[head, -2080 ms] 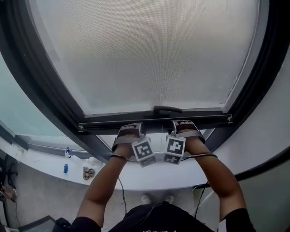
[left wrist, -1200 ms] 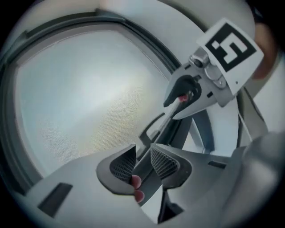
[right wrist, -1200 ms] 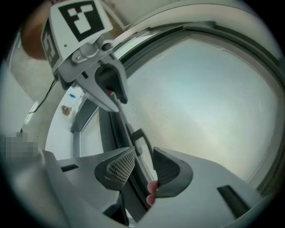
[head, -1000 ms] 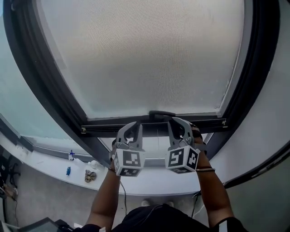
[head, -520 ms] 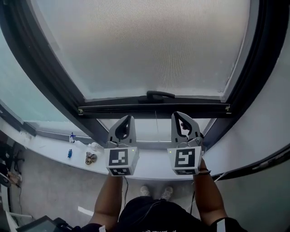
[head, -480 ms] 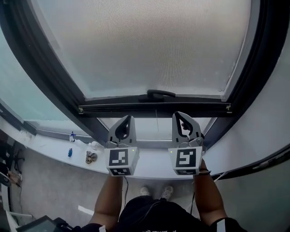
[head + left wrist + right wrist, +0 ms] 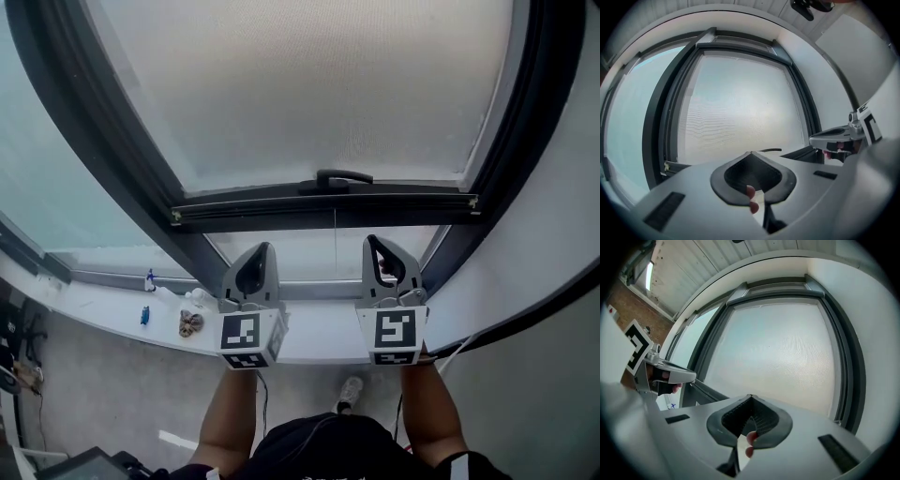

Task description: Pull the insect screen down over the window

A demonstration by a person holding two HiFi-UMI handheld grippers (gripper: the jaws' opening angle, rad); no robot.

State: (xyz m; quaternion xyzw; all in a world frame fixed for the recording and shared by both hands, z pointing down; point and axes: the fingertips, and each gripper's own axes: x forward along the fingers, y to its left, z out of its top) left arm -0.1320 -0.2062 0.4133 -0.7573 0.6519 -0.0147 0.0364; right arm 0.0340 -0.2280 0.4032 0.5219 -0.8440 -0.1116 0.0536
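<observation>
1. While both tools point level at the window, the left gripper [image 7: 751, 153] has its jaws pressed together tip to tip with nothing between them. Only the person's fingertips [image 7: 750, 191] show through the oval gap behind the tips.
2. The right gripper [image 7: 750, 396] is in the same state, with its jaws closed on each other and empty.
3. The two grippers sit side by side and apart from each other. Their marker cubes are on the near side and their tips point to the far side, and neither gripper touches anything.
4. Just beyond the tips, the dark bottom bar [image 7: 328, 204] of the insect screen [image 7: 309, 94] runs left to right across the opening, clear of both grippers.
5. A dark handle [image 7: 343, 177] sits at the bar's middle, roughly in line with the gap between the grippers.
6. The pale mesh fills the opening on the far side of the bar. On the near side, a strip of glass [image 7: 281, 255] is uncovered down to the lower frame.
7. A thin cord [image 7: 335, 239] hangs from the bar across that strip.
8. The dark window frame [image 7: 112, 159] borders the screen on the left and right, and another pane lies further left.
9. The white sill [image 7: 319, 342] runs across on the near side, behind the marker cubes in the head view.
10. Far to the left on the sill lie a small blue item [image 7: 144, 315] and a brownish object [image 7: 190, 323], both too small to identify.
</observation>
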